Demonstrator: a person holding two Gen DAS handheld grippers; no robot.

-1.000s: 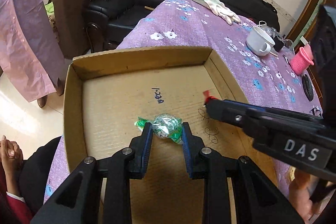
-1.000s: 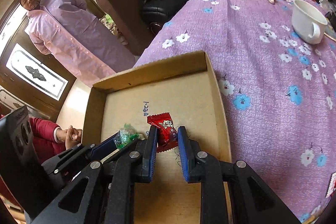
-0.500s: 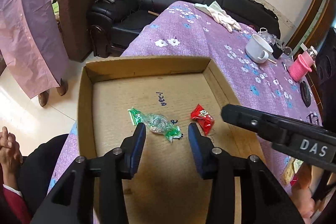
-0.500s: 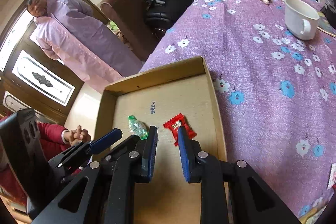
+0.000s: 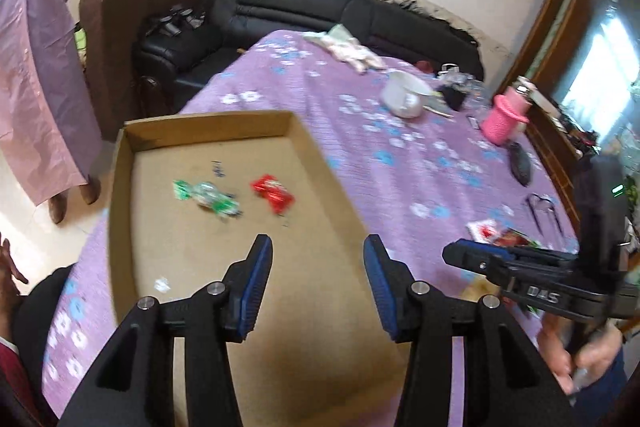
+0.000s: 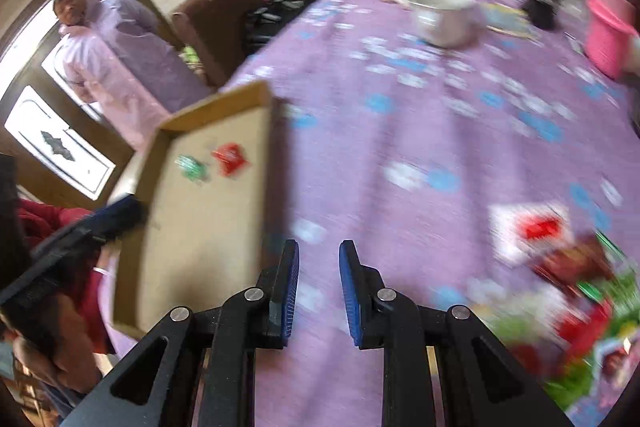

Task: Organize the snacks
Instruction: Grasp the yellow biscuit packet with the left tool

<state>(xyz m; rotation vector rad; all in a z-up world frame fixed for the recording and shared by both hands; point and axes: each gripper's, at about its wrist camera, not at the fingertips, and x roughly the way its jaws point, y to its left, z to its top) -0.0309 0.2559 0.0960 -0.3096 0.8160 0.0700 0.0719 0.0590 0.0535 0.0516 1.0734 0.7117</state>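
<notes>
A: Where do the snacks stand right now?

B: Two are already in the cardboard box (image 5: 120, 195): a green candy (image 5: 206, 197) and a red candy (image 5: 272, 193), lying side by side on its floor, near each other but not touching. The rest sit in a pile of snacks (image 6: 576, 291) on the purple cloth of the desk (image 6: 400, 115), off to the right, well apart from the box.

A: And the jaws?

B: The left gripper (image 5: 318, 283) hangs over the near part of the box with nothing between its jaws; they have just been opening and now stand moderately wide. The right gripper (image 6: 319, 293) is over bare cloth beside the box wall, jaws narrow with a clear gap, holding nothing.

A: How will the next piece handle?

B: I judge them very light, in crinkly film that gives under pressure and slides easily on cloth. The pile is too blurred to pick out single pieces, so I can't say which lies on top.

A: Where to take hold?

B: Across the plump middle of a wrapped sweet, or across the short side of a flat packet. The twisted ends would probably slip out. A gentle squeeze should do; a hard one may crush what is inside.
</notes>
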